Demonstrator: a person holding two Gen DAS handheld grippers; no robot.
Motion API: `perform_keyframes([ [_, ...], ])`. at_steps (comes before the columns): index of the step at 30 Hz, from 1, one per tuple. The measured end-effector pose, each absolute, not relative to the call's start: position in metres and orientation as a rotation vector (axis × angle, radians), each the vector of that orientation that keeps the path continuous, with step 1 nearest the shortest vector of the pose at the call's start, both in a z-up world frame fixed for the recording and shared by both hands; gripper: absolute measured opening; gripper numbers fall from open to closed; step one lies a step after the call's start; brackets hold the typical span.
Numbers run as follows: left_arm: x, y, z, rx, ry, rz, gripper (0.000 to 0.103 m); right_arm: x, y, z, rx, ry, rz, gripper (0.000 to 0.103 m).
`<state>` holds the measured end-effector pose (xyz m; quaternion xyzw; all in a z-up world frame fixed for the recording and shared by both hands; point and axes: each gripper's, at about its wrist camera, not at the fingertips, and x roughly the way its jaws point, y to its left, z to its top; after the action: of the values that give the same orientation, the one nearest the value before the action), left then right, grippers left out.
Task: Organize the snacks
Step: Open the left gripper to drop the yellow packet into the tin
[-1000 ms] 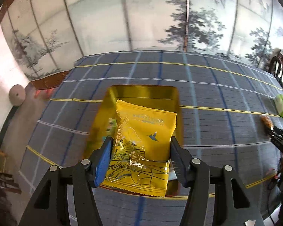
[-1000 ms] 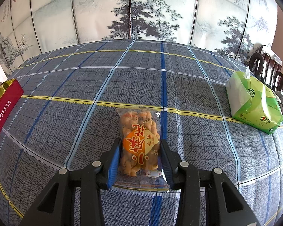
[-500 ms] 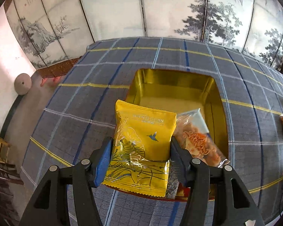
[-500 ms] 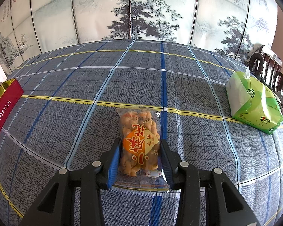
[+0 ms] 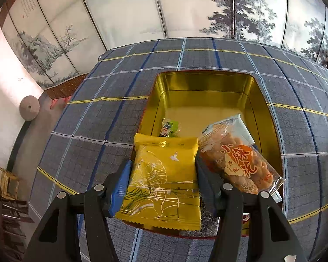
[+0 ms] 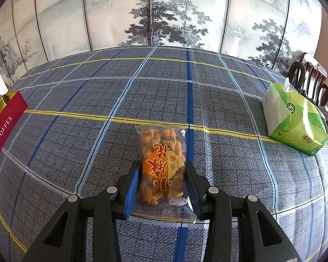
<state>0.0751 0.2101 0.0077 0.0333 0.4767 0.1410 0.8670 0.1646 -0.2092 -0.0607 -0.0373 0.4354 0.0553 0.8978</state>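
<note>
Looking thru the left wrist cam: left gripper (image 5: pixel 163 183) has its fingers (image 5: pixel 120 185) clamped on a yellow snack packet (image 5: pixel 164 181), one finger on each side edge. Packet hangs over the near-left edge of an open gold tin (image 5: pixel 207 85) w/ a red outer rim, sitting on the plaid-cloth surface (image 5: pixel 120 83). Inside the tin, a clear bag of twisted fried snacks (image 5: pixel 236 159) lies tilted at the right, just beside the yellow packet. A small green wrapped candy (image 5: pixel 169 127) sits on the tin floor just beyond the packet's top edge. Painted screen (image 5: pixel 124 11) stands behind.

Right wrist cam: right gripper (image 6: pixel 163 187) has its fingers (image 6: pixel 132 190) closed against both sides of another fried-snack bag (image 6: pixel 161 166), orange label w/ red characters. Can't tell if the bag is lifted or resting on the cloth. Green tissue pack (image 6: pixel 295 120) lies well apart at the right. Red side of the tin (image 6: pixel 2 126), marked TOFFEE, shows at the far left.
</note>
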Motion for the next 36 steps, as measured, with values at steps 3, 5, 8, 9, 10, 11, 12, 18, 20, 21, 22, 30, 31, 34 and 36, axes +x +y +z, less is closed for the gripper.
perform_keyframes([
  [3,0.075,0.21,0.008,0.074,0.998,0.299,0.057,0.164,-0.209,-0.061,-0.077,0.902,0.115,0.041],
  [5,0.075,0.21,0.008,0.071,1.0,0.301,0.057,0.164,-0.209,-0.061,-0.077,0.902,0.115,0.041],
  [8,0.075,0.21,0.008,0.07,1.003,0.306,0.058,0.165,-0.209,-0.061,-0.077,0.902,0.115,0.041],
  [9,0.075,0.21,0.008,0.071,1.003,0.306,0.058,0.165,-0.209,-0.061,-0.077,0.902,0.115,0.041],
  [10,0.075,0.21,0.009,0.073,1.003,0.309,0.058,0.165,-0.209,-0.061,-0.077,0.902,0.115,0.041],
  [11,0.075,0.209,0.009,0.075,1.003,0.313,0.058,0.165,-0.209,-0.061,-0.077,0.902,0.115,0.041],
  [12,0.075,0.209,0.009,0.079,1.004,0.315,0.058,0.165,-0.209,-0.061,-0.077,0.902,0.115,0.041],
  [18,0.073,0.21,0.012,0.088,1.003,0.34,0.066,0.165,-0.209,-0.061,-0.077,0.902,0.115,0.041],
  [20,0.072,0.21,0.013,0.086,1.003,0.344,0.066,0.165,-0.209,-0.061,-0.078,0.902,0.115,0.041],
  [21,0.071,0.211,0.013,0.084,1.002,0.349,0.067,0.165,-0.209,-0.061,-0.077,0.902,0.115,0.041],
  [22,0.07,0.211,0.014,0.083,1.001,0.351,0.067,0.165,-0.209,-0.061,-0.077,0.902,0.115,0.041],
  [30,0.06,0.212,0.021,0.065,0.99,0.374,0.068,0.165,-0.209,-0.061,-0.078,0.902,0.115,0.041],
  [31,0.058,0.211,0.022,0.063,0.987,0.374,0.068,0.165,-0.209,-0.061,-0.077,0.902,0.115,0.041],
  [34,0.054,0.212,0.026,0.055,0.979,0.379,0.068,0.165,-0.209,-0.061,-0.078,0.901,0.115,0.041],
  [36,0.051,0.212,0.027,0.046,0.978,0.379,0.068,0.165,-0.209,-0.061,-0.078,0.901,0.115,0.041],
])
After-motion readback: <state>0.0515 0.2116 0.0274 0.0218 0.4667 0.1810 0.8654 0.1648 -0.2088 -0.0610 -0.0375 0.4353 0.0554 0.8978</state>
